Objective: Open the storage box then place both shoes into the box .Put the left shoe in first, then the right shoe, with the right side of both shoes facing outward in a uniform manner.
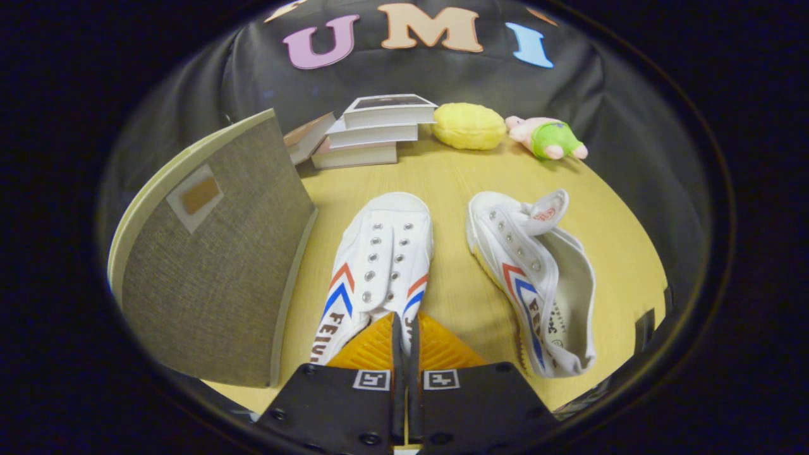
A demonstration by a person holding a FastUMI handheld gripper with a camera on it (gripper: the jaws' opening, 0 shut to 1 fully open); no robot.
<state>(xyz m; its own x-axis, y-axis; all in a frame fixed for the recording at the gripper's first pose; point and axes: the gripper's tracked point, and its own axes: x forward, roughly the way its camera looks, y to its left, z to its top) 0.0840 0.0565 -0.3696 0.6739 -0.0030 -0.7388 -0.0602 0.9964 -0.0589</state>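
Observation:
A white canvas shoe (385,253) with red and blue chevrons lies upright on the wooden table (452,177), toe pointing away from me. My gripper (404,332) is over its heel end, and its orange fingers (373,347) are pressed together on the edge of the shoe's opening. A second matching shoe (537,278) lies tipped on its side to the right, with its tongue flipped out. The grey fabric storage box (215,272) stands just left of the held shoe, showing a label pocket on its face. I cannot tell whether it is open.
A stack of books (373,133) sits at the back of the table beyond the box. A yellow plush (468,126) and a pink and green plush toy (550,138) lie beside it. Bare table shows between the two shoes.

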